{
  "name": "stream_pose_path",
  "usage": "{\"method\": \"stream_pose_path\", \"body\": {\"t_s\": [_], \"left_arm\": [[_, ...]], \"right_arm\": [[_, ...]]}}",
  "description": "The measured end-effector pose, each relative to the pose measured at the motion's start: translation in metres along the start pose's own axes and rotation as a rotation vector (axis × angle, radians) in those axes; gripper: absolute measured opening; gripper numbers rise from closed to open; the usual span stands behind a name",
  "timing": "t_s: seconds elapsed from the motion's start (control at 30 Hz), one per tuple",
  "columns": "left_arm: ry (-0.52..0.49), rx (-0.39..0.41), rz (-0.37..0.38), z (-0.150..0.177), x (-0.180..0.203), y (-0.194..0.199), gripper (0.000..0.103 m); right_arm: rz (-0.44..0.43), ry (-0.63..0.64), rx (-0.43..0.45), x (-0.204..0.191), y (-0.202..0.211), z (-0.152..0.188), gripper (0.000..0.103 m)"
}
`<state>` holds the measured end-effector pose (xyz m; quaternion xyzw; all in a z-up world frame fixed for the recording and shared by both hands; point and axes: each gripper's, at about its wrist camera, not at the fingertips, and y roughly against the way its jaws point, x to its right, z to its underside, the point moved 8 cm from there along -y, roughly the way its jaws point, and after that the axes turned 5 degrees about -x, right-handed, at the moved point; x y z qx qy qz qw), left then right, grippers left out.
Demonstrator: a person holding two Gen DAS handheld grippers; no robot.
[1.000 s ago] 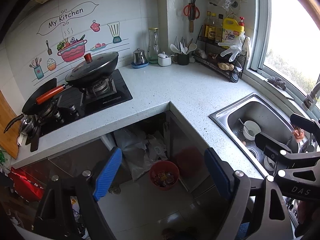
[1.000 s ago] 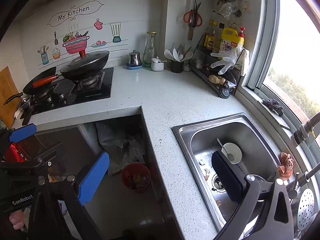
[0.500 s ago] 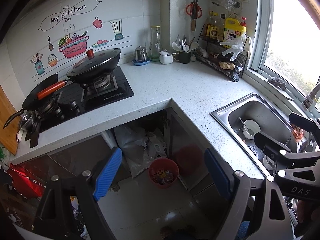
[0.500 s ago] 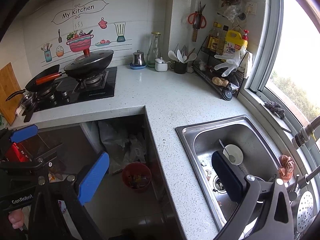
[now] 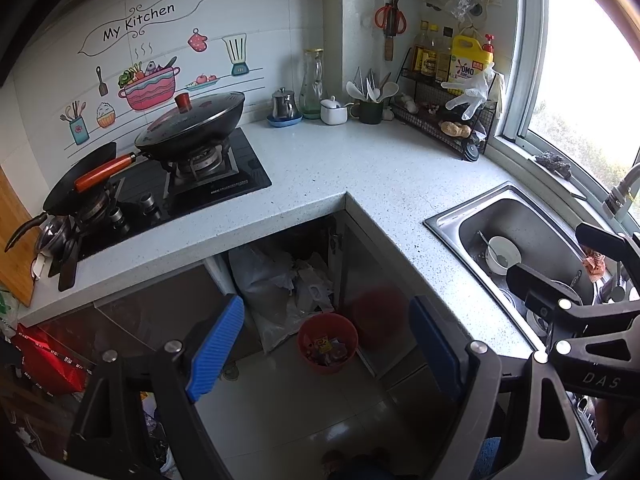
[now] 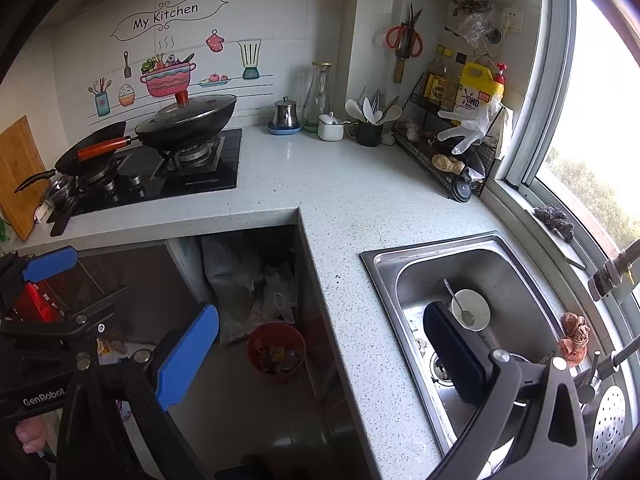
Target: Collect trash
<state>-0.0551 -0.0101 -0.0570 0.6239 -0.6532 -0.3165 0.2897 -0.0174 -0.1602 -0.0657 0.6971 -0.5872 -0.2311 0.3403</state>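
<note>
Left gripper [image 5: 326, 344] spread wide, nothing between its blue pads. Right gripper [image 6: 320, 356] likewise wide and empty. Red bin [image 5: 328, 342] holding trash stands on the floor below the counter [image 5: 360, 168] corner, beside plastic bags [image 5: 276, 280].

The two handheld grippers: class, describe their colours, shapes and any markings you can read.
The left gripper has black angular frames with triangular cut-outs, silver bolts and ribbed blue finger pads; seen from the right camera it reads "GenRobot". The right gripper is built alike, with blue pads, and its body reads "DAS" in the left view.
</note>
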Motion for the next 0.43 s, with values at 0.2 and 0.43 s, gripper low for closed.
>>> {"method": "stream_pose_path", "body": {"t_s": [0.2, 0.43], "left_arm": [[0.001, -0.006, 0.006, 0.002, 0.0022, -0.0006, 0.083], [-0.011, -0.011, 0.019, 0.0043, 0.0059, -0.0056, 0.083]], "right_arm": [[-0.008, 0.006, -0.016, -0.0002, -0.0025, 0.0023, 0.102], [-0.001, 0.007, -0.027, 0.0014, -0.0035, 0.0062, 0.102]]}}
